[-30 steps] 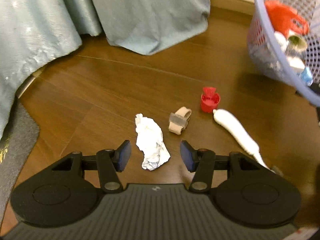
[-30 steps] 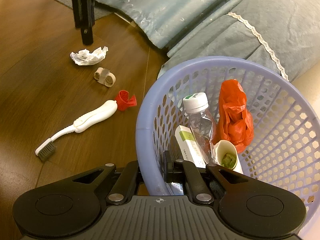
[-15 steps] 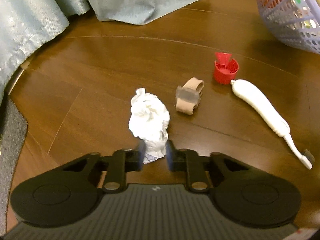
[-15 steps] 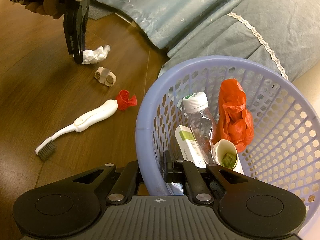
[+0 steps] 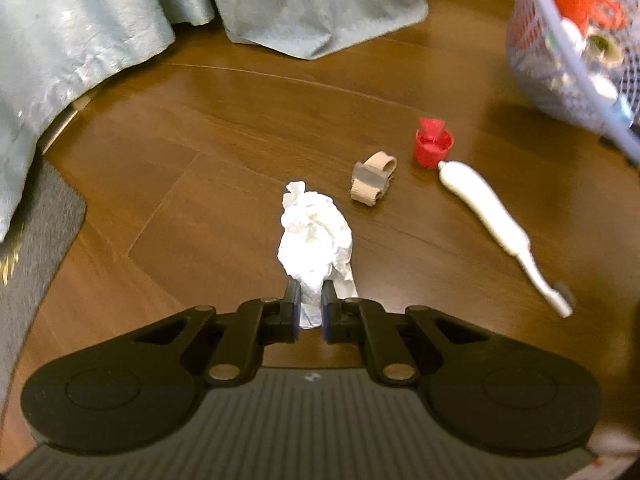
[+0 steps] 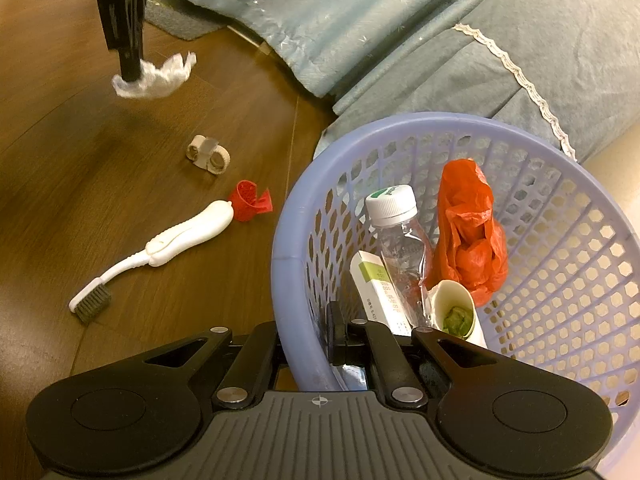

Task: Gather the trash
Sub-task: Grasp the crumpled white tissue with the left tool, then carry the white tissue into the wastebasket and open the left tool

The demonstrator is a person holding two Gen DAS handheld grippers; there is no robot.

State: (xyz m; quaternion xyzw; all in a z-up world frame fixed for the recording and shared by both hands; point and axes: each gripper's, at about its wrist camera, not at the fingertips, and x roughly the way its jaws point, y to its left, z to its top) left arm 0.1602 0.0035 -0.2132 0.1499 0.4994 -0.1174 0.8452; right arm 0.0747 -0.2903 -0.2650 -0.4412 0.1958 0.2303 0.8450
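My left gripper (image 5: 307, 304) is shut on a crumpled white tissue (image 5: 316, 240) and holds it clear of the wooden floor; the right wrist view shows the tissue (image 6: 154, 78) hanging from that gripper (image 6: 130, 74) above its shadow. On the floor lie a beige taped roll (image 5: 372, 178), a red cap (image 5: 433, 146) and a white brush (image 5: 492, 224). My right gripper (image 6: 316, 344) is shut on the rim of the lilac basket (image 6: 288, 240), which holds a clear bottle (image 6: 400, 236), a red bag (image 6: 468, 232), a small box (image 6: 378, 288) and a paper cup (image 6: 454, 312).
Teal bed covers (image 5: 312, 4) hang down to the floor along the back. A grey rug (image 5: 36, 232) lies at the left edge. The basket (image 5: 572, 56) stands at the far right in the left wrist view.
The left gripper's jaws closed on the tissue, which had lain between them on the floor. It then lifted the tissue off the floor. The right gripper and basket stayed put.
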